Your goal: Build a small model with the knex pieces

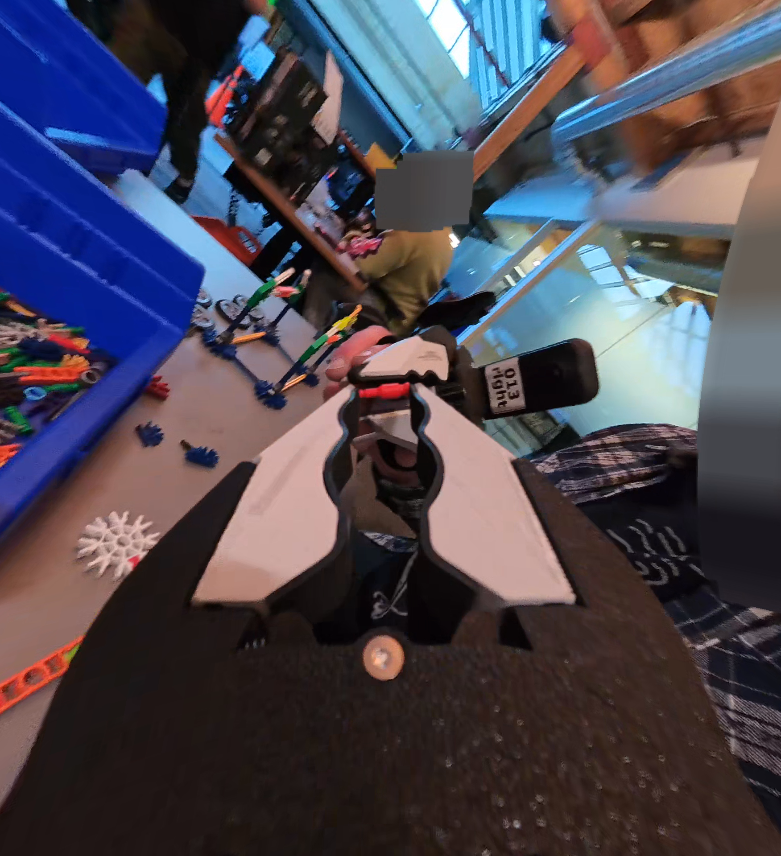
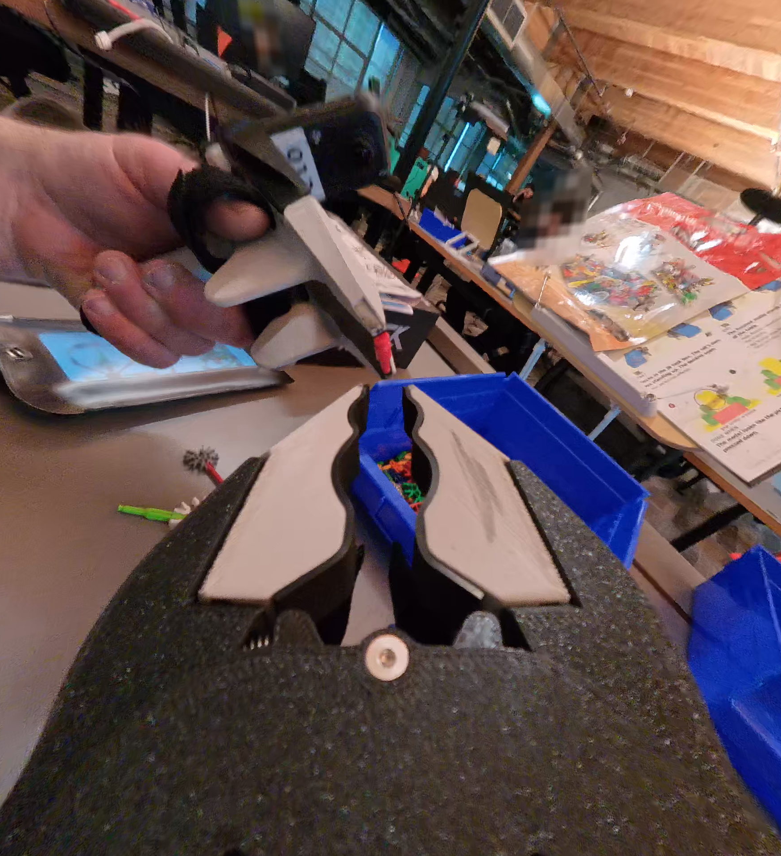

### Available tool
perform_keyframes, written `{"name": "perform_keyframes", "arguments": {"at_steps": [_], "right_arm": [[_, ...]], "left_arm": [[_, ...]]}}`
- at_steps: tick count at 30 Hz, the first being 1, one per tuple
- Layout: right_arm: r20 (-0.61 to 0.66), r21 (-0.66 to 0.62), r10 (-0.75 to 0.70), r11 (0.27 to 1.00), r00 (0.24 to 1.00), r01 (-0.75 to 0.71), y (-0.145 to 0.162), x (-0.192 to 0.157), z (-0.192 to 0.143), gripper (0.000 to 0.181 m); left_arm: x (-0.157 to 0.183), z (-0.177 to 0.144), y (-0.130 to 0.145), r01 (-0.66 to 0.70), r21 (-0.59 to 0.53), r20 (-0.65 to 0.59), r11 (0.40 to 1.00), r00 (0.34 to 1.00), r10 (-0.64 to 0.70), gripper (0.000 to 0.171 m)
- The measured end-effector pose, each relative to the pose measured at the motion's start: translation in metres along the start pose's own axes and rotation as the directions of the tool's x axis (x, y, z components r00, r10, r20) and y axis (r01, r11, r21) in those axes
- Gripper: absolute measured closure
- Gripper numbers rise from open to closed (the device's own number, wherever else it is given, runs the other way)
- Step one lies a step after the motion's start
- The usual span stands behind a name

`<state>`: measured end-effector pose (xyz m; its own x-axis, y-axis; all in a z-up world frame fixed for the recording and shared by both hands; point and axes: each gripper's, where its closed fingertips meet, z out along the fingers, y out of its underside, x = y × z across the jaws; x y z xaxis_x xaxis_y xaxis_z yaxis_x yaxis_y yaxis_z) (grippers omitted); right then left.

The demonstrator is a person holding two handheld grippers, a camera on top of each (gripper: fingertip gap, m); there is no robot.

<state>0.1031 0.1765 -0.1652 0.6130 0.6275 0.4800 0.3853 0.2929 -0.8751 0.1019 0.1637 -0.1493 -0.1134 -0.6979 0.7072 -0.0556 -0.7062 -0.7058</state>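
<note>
The left tool (image 1: 381, 399) is pinched shut on a short red piece (image 1: 381, 393), which lies crosswise at its tips, centre of the left wrist view. In the right wrist view the same piece pokes out of that tool, just above centre, and a hand (image 2: 101, 241) grips the handle at the upper left. The right tool (image 2: 384, 391) has its tips slightly apart with nothing between them. They sit just below the red piece, close to it, though I cannot tell whether they touch.

The piece looks like smooth hard plastic, thin and short, so little of it is free to catch. In my judgement a square, firm pinch near one end suits it. A slanted grip would likely let it twist or pop out.

Both tools have flat pale-grey fingers with black wavy inner edges, set in grainy black bodies.

A blue bin (image 2: 541, 440) of glossy, ribbed plastic sits behind the right tool, centre right, holding a tangle of bright rods and connectors. The desk (image 2: 101, 463) is matt grey-beige. At the left of the left wrist view lie a white snowflake connector (image 1: 117, 542), spiky blue connectors (image 1: 149, 434) and an orange strip (image 1: 13, 690) with holes. Higher up stands a frame (image 1: 277, 343) of rods. In the right wrist view a green rod (image 2: 147, 511) lies at the left, with a tablet (image 2: 124, 366) in a shiny sleeve above it.
</note>
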Motion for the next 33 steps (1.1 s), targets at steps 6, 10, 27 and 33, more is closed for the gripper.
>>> {"name": "perform_keyframes", "arguments": {"at_steps": [6, 10, 27, 33], "right_arm": [[-0.019, 0.069, -0.158, 0.985, 0.987, 0.159, -0.020, -0.004, -0.002, 0.168], [-0.040, 0.071, -0.217, 0.973, 0.975, 0.219, -0.023, -0.003, 0.002, 0.176], [0.262, -0.514, 0.223, 0.856, 0.939, -0.060, 0.074, -0.020, -0.040, 0.177], [0.309, -0.691, 0.394, 0.718, 0.865, -0.080, 0.106, -0.050, -0.054, 0.177]], "left_arm": [[0.009, 0.000, 0.002, 0.038, 0.035, -0.148, 0.999, 0.989, -0.032, 0.152], [0.012, 0.002, 0.001, 0.044, 0.036, -0.185, 0.998, 0.982, -0.037, 0.152], [-0.049, -0.029, 0.049, -0.345, -0.383, 0.340, 0.857, 0.810, 0.478, 0.123], [-0.069, -0.043, 0.095, -0.382, -0.645, 0.302, 0.662, 0.668, 0.680, 0.118]]}}
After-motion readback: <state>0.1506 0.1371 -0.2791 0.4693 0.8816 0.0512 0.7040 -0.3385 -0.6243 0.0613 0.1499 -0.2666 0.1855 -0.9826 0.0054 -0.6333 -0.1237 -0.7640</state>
